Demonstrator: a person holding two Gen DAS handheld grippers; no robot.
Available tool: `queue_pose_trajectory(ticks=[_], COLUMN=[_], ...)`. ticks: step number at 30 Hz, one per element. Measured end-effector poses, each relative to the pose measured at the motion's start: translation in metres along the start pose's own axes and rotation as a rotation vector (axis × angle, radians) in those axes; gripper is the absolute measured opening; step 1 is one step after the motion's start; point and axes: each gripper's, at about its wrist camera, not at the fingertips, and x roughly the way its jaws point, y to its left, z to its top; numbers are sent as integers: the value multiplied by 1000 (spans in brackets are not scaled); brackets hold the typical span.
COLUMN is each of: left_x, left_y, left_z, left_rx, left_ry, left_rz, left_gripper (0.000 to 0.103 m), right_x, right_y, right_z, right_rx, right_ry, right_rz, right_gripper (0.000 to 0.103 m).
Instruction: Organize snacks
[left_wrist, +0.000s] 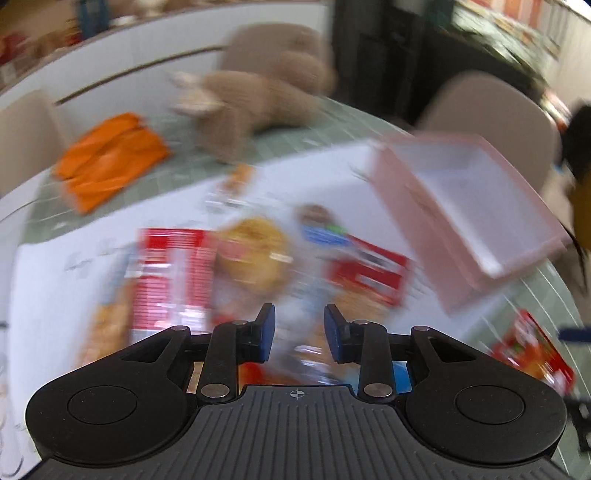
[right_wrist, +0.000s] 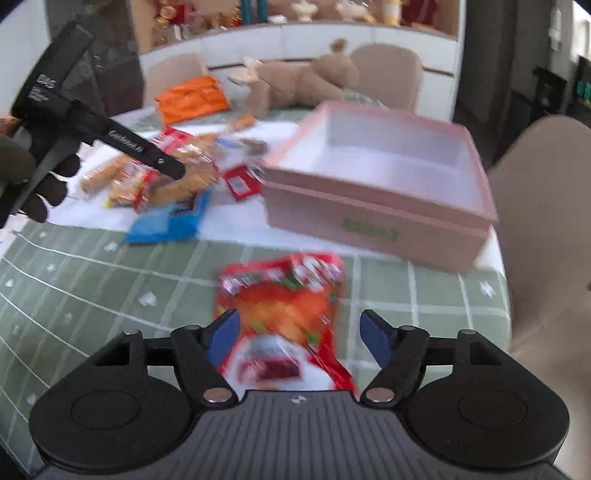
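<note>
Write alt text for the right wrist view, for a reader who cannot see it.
The open right gripper hovers over a red snack packet lying on a green checked tablecloth. Beyond it stands an empty pink box, with a pile of snacks to its left and the left gripper over them. A plush toy lies at the back.

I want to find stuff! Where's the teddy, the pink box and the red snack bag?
teddy (right_wrist: 295, 83): right wrist view, on its belly.
pink box (right_wrist: 369, 225): right wrist view, front wall.
red snack bag (right_wrist: 284, 306): right wrist view, its middle.
</note>
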Motion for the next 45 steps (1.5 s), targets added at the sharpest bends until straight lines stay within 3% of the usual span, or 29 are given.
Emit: queue_pose_trajectory(ticks=[4,10,14,15,18,20,23,27,30,34,36,39,42,45], left_x=[15,6,-22,-29,-50,-64,-78,-69,-48,-33,-33,-46,-63,-74], left_y=[49,51,40,40,32,21,1,-22,-44,-70,-72,-61,-42,-16], left_z=[-13,-60,-93,-101,-118,-122,-123,-116,-110,-106,-105,-108,-119,-130], left_rx=[-152,-214,-300,-317,-302,-252,-184,-168,-105,20,8,-64,-144,-280], left_ry=[17,60,45,40,17,10,10,23,63,75,78,50,14,-1], left_rz=[83,8,-72,-87,-68,-37,39,115,120,175,130,38,82,74], left_gripper=[32,33,34,34,34,34,34,34,35,50,58,55,52,52], right_x=[17,63,115,126,130,122,100,73,55,42,39,40,40,40], right_y=[31,77,97,102,110,107,91,69,57,40,34,32,40,52], right_z=[32,97,127,129,123,115,95,61,41,32,31,32,35,44], right_rx=[-94,-128,-91,-111,-182,-192,-207,-197,-193,-145,-115,-101,-153,-219], right_ry=[-41,-124,-77,-56,-51,-30,15,65,56,43,43,38,18,-18], right_rz=[63,167,158,156,141,174,205,200,135,95,85,84,81,102], right_gripper=[75,77,74,66,61,47,38,39,51,63,65,69,70,72])
